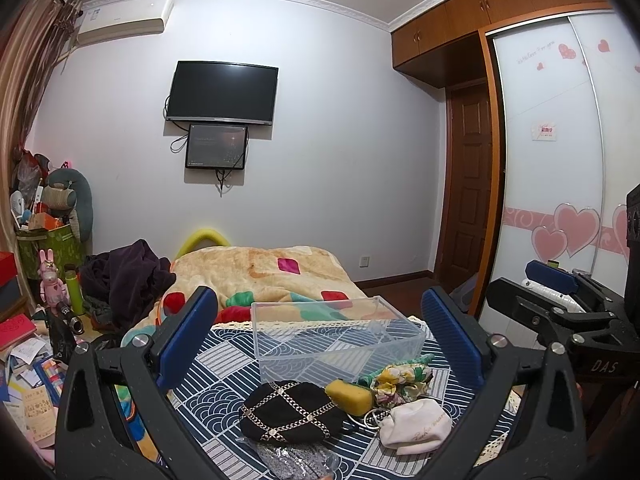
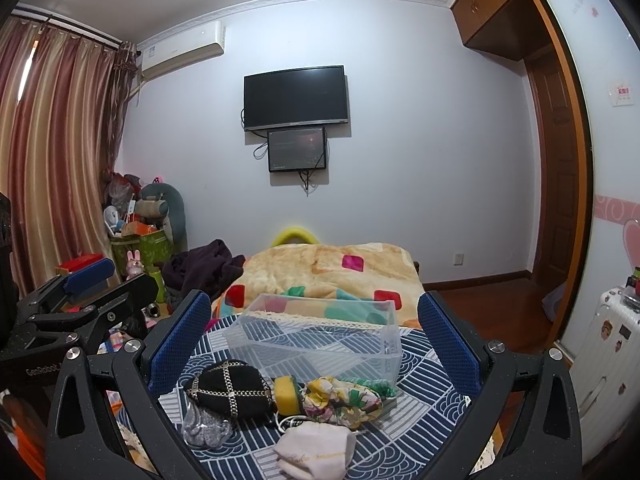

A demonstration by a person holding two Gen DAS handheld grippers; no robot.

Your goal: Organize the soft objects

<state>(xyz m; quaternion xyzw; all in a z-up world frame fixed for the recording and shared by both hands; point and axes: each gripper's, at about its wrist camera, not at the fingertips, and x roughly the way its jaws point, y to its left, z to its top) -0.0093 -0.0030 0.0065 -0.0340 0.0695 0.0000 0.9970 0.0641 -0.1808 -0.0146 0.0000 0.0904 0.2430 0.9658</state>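
Observation:
A clear plastic box (image 1: 336, 336) (image 2: 320, 340) stands empty on a blue patterned cloth (image 1: 228, 364) (image 2: 416, 364). In front of it lie a black chain-trimmed pouch (image 1: 292, 412) (image 2: 230, 394), a yellow sponge (image 1: 350, 396) (image 2: 285, 394), a floral cloth (image 1: 402, 384) (image 2: 340, 400), a white pouch (image 1: 414, 426) (image 2: 316, 452) and a grey glittery bag (image 1: 296, 464) (image 2: 206, 428). My left gripper (image 1: 320, 344) is open and empty, above these things. My right gripper (image 2: 316, 344) is open and empty; it also shows at the right in the left wrist view (image 1: 560, 296).
A bed with a beige patchwork blanket (image 1: 272, 276) (image 2: 332, 272) lies behind the cloth. Dark clothes (image 1: 128, 276) and cluttered bins (image 1: 52, 240) sit at the left. A TV (image 1: 222, 92) hangs on the wall. A white suitcase (image 2: 608, 344) stands at the right.

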